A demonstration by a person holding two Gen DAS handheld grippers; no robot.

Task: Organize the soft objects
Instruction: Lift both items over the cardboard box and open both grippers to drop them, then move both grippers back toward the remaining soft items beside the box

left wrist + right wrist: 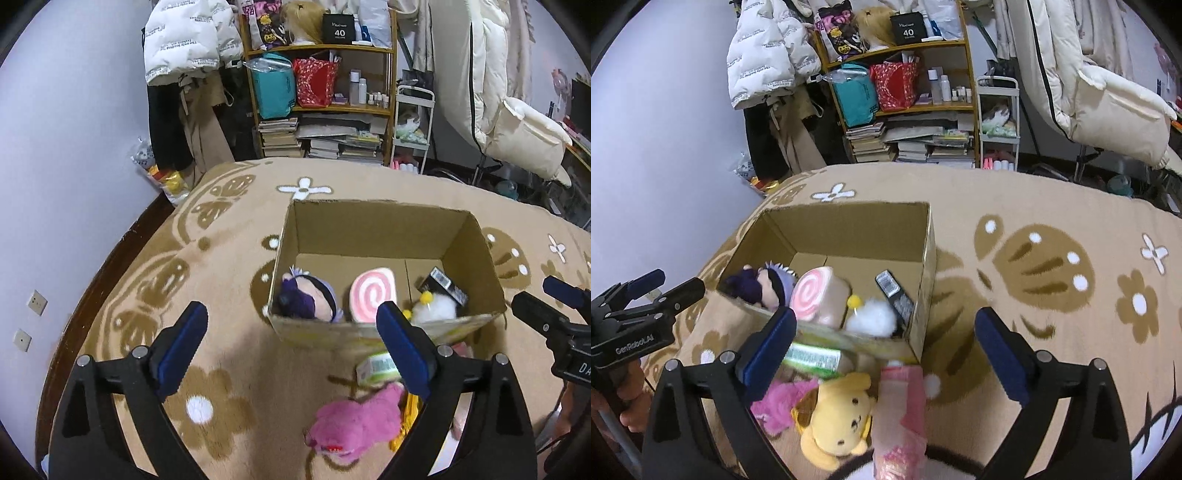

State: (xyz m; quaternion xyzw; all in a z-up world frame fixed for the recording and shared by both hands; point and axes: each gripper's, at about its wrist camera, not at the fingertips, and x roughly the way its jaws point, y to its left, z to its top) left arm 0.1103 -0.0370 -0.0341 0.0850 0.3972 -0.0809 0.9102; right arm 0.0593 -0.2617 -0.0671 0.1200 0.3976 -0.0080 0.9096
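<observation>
Both the left hand-held gripper (291,350) and right hand-held gripper (886,354) are hanging wide open and empty, so the yellow bear (834,417), lying at 6 o'clock from the box (923,258), is waiting to go in.

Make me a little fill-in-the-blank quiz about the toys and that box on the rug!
1. The pink swirl cushion lies inside the ____ box.
2. The yellow bear plush lies on the rug, ____ the box.
3. The left gripper holds ____.
4. The fluffy plush beside the bear is ____.

Missing words: cardboard; outside; nothing; pink
</observation>
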